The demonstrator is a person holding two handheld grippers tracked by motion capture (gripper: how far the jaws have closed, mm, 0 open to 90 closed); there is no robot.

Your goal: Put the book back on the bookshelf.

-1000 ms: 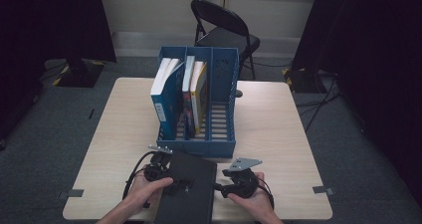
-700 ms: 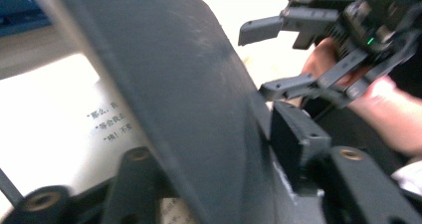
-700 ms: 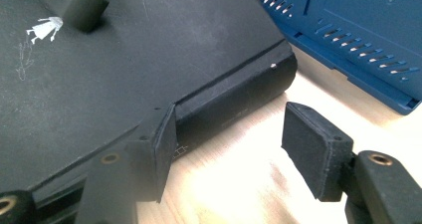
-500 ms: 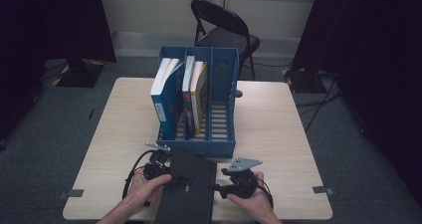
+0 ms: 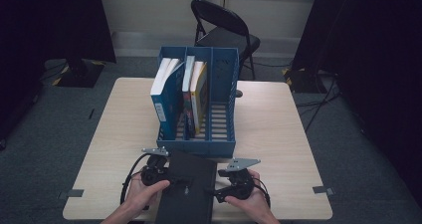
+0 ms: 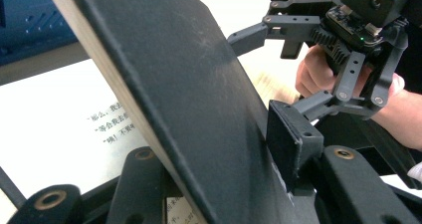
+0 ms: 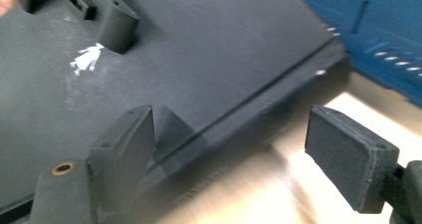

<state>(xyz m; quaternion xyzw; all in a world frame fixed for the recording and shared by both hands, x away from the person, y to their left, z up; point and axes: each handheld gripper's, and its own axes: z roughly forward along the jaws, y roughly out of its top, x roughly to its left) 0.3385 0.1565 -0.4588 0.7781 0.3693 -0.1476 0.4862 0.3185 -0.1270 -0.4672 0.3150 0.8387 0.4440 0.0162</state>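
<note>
A black book (image 5: 186, 189) lies flat on the surface (image 5: 278, 129), between the two tools. The left hand-held gripper (image 5: 166, 176) grips its left edge. The right hand-held gripper (image 5: 219, 190) sits at its right edge, its jaws having just been opening. Beyond both stands a blue file rack (image 5: 221, 84) holding upright books (image 5: 164, 89).

high view: above, looking down | gripper views: close | shared: black book (image 5: 186, 186)
</note>
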